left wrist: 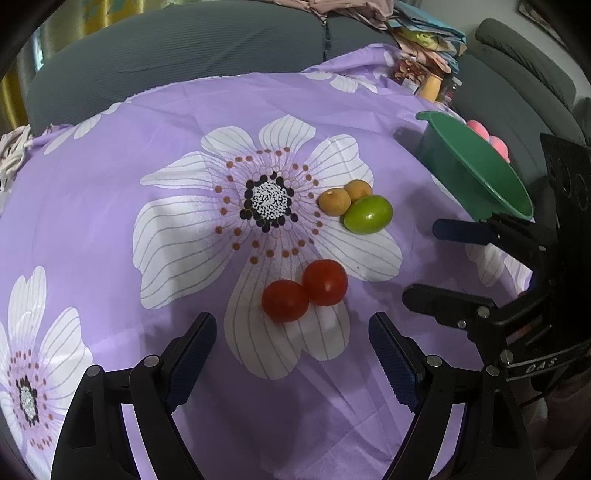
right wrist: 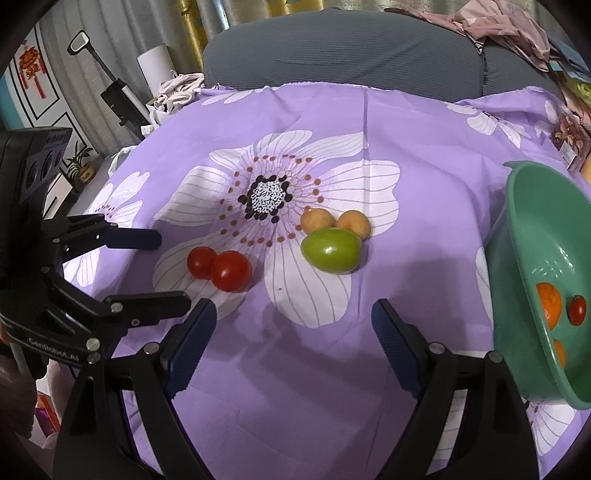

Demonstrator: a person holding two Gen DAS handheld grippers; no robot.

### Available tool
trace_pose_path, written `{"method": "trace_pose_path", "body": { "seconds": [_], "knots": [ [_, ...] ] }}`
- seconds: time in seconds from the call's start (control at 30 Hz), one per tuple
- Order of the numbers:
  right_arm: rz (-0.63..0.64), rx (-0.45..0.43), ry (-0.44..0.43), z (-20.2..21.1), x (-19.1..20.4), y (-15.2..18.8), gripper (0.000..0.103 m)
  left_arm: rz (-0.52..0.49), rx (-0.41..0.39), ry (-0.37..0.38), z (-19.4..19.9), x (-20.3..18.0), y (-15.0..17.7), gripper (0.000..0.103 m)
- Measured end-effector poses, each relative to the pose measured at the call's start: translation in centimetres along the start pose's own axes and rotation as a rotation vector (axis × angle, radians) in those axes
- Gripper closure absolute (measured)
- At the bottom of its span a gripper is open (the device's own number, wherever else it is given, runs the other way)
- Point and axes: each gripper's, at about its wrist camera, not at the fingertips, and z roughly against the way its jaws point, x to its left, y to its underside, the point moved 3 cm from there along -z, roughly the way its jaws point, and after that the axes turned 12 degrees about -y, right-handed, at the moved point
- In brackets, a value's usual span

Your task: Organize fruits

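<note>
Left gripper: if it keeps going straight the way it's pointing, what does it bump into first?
Probably the two red tomatoes, which lie just ahead between the open left gripper fingers; depth is unclear, so it might meet the purple cloth first.

I see my right gripper [right wrist: 293,332] open and empty above the purple flowered cloth [right wrist: 424,155]; two red tomatoes [right wrist: 231,270] touch, a green fruit [right wrist: 331,250] lies beyond.

A home living room: grey sofa [right wrist: 332,51], curtains [right wrist: 207,22], scattered clothes [right wrist: 506,26].
</note>
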Motion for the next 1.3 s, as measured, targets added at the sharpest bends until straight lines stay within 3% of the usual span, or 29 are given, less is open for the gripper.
{"method": "trace_pose_path", "body": {
  "seconds": [0.33,0.57,0.67,0.77,0.97,1.13,1.27,1.3],
  "knots": [
    [-0.001,0.013,-0.015,-1.3,-0.3,-1.0,0.016,-0.039,-0.002,0.015,-0.4,-0.1,-0.1,0.018],
    [0.0,0.035,-0.132,-2.9,0.3,-2.3,0.017,-0.11,-0.007,0.004,-1.2,0.1,-0.6,0.018],
    [0.006,0.048,-0.172,-3.7,0.8,-2.6,0.028,-0.129,-0.012,0.0,-1.5,0.0,-0.8,0.018],
    [0.005,0.073,-0.185,-4.7,1.2,-2.8,0.037,-0.145,-0.009,0.0,-1.9,0.0,-1.0,0.028],
    [0.055,0.115,-0.177,-6.1,2.1,-3.2,0.046,-0.169,-0.003,0.001,-2.6,0.0,-0.8,0.038],
    [0.102,0.139,-0.145,-6.4,2.1,-3.2,0.069,-0.181,-0.014,0.015,-2.5,0.3,-0.8,0.041],
    [0.092,0.141,-0.103,-6.5,1.2,-3.2,0.07,-0.154,-0.019,0.025,-2.7,0.7,-1.3,0.044],
    [0.091,0.135,-0.091,-6.3,1.0,-3.3,0.07,-0.153,-0.021,0.023,-2.8,0.7,-1.4,0.05]
  ]
}}
